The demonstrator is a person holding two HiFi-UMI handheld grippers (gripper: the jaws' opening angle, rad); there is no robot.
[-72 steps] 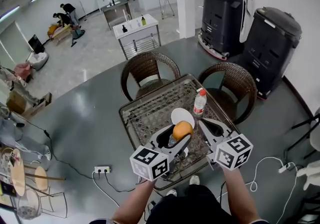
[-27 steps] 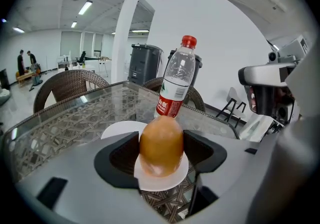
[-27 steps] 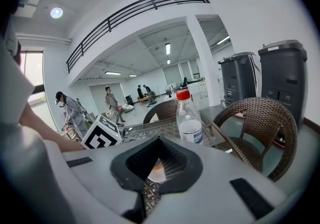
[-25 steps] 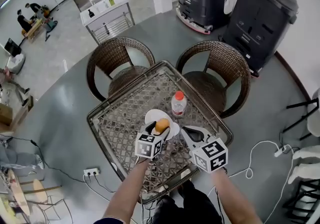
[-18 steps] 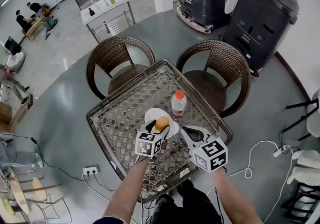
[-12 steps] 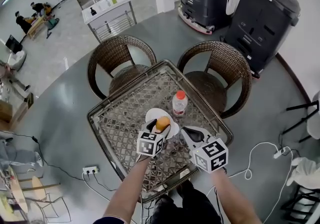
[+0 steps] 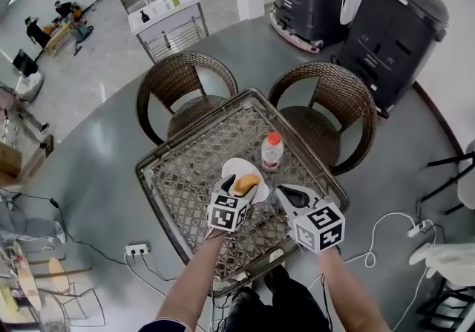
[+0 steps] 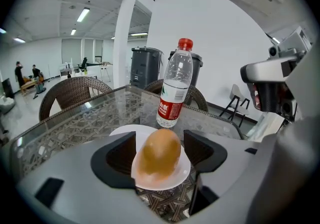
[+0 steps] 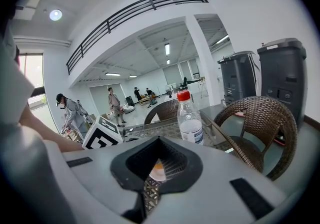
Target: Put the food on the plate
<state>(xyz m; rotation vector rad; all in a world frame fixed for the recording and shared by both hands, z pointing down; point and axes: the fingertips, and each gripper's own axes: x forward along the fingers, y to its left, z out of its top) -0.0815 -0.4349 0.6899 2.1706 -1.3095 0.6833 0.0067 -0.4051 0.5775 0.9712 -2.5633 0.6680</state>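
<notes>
An orange-brown bun point(image 7: 246, 183) lies on the white plate point(image 7: 236, 168) in the middle of the glass-topped wicker table point(image 7: 189, 167). In the left gripper view the bun point(image 8: 160, 152) rests on the plate point(image 8: 125, 133). My left gripper point(image 8: 160, 149) stands open around it, a pad close on each side with a thin gap. In the head view my left gripper point(image 7: 241, 189) is at the plate's near edge. My right gripper point(image 7: 286, 191) hovers just right of the plate, shut and empty; it point(image 9: 157, 163) points toward the plate.
A water bottle point(image 7: 272, 151) with a red cap stands just beyond the plate, also seen as the bottle point(image 8: 173, 92) and the bottle point(image 9: 189, 118). Two wicker chairs point(image 7: 185, 85) point(image 7: 326, 100) stand at the table's far side. Black machines point(image 7: 386, 18) are behind; a cable point(image 7: 386, 238) lies on the floor.
The left gripper carried the bun forward over the plate and lowered it. The bun now lies on the plate and the jaws have parted from it. The right gripper barely moved.
</notes>
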